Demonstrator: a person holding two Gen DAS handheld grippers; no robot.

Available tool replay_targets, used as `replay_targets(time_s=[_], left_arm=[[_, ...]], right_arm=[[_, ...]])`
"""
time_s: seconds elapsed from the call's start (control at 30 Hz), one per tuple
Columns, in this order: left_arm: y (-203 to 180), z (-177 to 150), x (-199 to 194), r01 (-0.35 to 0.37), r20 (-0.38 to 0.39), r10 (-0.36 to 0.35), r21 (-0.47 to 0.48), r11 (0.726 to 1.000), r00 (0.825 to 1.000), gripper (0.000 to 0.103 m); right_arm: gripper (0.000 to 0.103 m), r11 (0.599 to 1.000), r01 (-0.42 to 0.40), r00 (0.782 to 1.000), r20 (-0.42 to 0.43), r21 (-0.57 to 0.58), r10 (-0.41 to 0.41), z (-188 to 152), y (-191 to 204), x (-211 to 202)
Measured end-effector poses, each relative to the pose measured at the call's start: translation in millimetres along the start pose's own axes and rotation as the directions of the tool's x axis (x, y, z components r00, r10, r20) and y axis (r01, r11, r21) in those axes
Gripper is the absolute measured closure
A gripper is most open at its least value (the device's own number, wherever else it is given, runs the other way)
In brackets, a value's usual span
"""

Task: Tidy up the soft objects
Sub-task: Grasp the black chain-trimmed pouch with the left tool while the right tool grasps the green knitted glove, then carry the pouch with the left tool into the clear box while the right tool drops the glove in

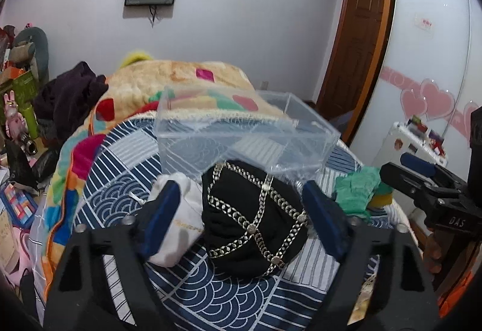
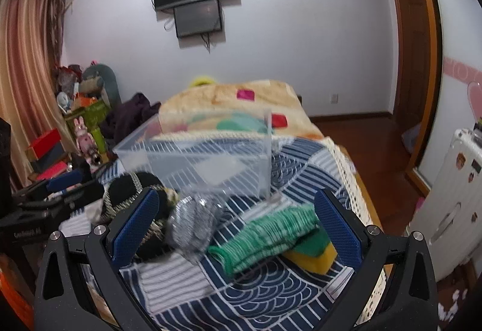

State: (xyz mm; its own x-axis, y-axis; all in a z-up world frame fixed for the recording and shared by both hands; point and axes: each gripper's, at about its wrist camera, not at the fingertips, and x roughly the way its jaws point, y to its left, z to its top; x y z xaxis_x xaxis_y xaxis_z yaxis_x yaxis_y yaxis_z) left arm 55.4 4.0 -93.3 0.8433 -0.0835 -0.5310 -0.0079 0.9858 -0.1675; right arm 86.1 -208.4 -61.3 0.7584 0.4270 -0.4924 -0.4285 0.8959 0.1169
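Note:
A black cloth with gold chain trim [image 1: 250,216] lies on the blue patterned bedspread [image 1: 211,301], between the open fingers of my left gripper [image 1: 241,210]. A white cloth [image 1: 183,219] lies at its left. A clear plastic box [image 1: 229,135] stands empty behind them. My right gripper [image 2: 238,225] is open above a grey knit item [image 2: 192,222], a green cloth [image 2: 271,234] and a yellow-green sponge [image 2: 316,255]. The black cloth [image 2: 135,189] shows at its left, the box [image 2: 198,159] beyond. The right gripper [image 1: 421,177] and green cloth [image 1: 355,189] also show in the left wrist view.
A colourful blanket [image 1: 180,84] and a dark garment [image 1: 69,93] lie further up the bed. Cluttered boxes and toys [image 2: 81,126] stand left of the bed. A white suitcase [image 2: 452,210] stands at the right by the wardrobe.

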Motion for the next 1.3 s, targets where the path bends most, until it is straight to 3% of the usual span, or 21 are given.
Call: replay_targets(time_s=[0.07, 0.27, 0.3, 0.47, 0.57, 0.8, 0.93, 1.03, 1.3], left_arm=[[1.7, -1.7, 6.2, -0.007, -0.007, 0.007, -0.005, 1.000, 1.000, 0.029], [7.8, -5.6, 33.8, -0.003, -0.070, 0.001, -0.031, 1.000, 0.998, 0.058], [9.0, -7.3, 36.6, 0.001, -0.078, -0.003, -0.033, 0.999, 0.997, 0.059], [11.5, -11.9, 38.5, 0.026, -0.074, -0.029, -0.041, 0.999, 0.997, 0.064], [8.5, -14.5, 36.5, 0.030, -0.074, -0.033, -0.035, 0.999, 0.997, 0.066], [7.3, -11.7, 30.4, 0.024, -0.063, -0.027, -0.051, 0.998, 0.998, 0.072], [9.9, -7.3, 24.3, 0.038, -0.053, -0.042, -0.071, 0.997, 0.998, 0.079], [11.0, -3.7, 16.6, 0.041, -0.032, -0.044, -0.075, 0.996, 0.999, 0.081], [15.1, 12.5, -7.2, 0.047, 0.035, -0.044, -0.085, 0.995, 0.998, 0.081]], right_arm=[[0.004, 1.000, 0.010, 1.000, -0.020, 0.001, -0.010, -2.1, -3.1, 2.9], [0.023, 0.999, 0.023, 0.996, -0.090, 0.031, -0.020, -9.3, -15.4, 15.6], [0.028, 0.999, 0.018, 0.994, -0.106, 0.039, -0.014, -11.1, -18.3, 19.2], [0.031, 0.999, 0.027, 0.989, -0.149, 0.032, -0.022, -17.5, -21.4, 28.2], [0.040, 0.999, 0.042, 0.986, -0.165, 0.024, -0.038, -18.9, -21.8, 31.1], [0.082, 0.997, 0.064, 0.982, -0.183, 0.047, -0.054, -18.8, -29.5, 34.5], [0.093, 0.996, 0.024, 0.986, -0.165, 0.082, -0.011, -15.6, -32.1, 29.9], [0.094, 0.994, -0.042, 0.990, -0.132, 0.101, 0.055, -11.8, -28.6, 23.4], [0.095, 0.996, -0.076, 0.996, -0.040, 0.047, 0.078, 5.4, -5.4, 2.5]])
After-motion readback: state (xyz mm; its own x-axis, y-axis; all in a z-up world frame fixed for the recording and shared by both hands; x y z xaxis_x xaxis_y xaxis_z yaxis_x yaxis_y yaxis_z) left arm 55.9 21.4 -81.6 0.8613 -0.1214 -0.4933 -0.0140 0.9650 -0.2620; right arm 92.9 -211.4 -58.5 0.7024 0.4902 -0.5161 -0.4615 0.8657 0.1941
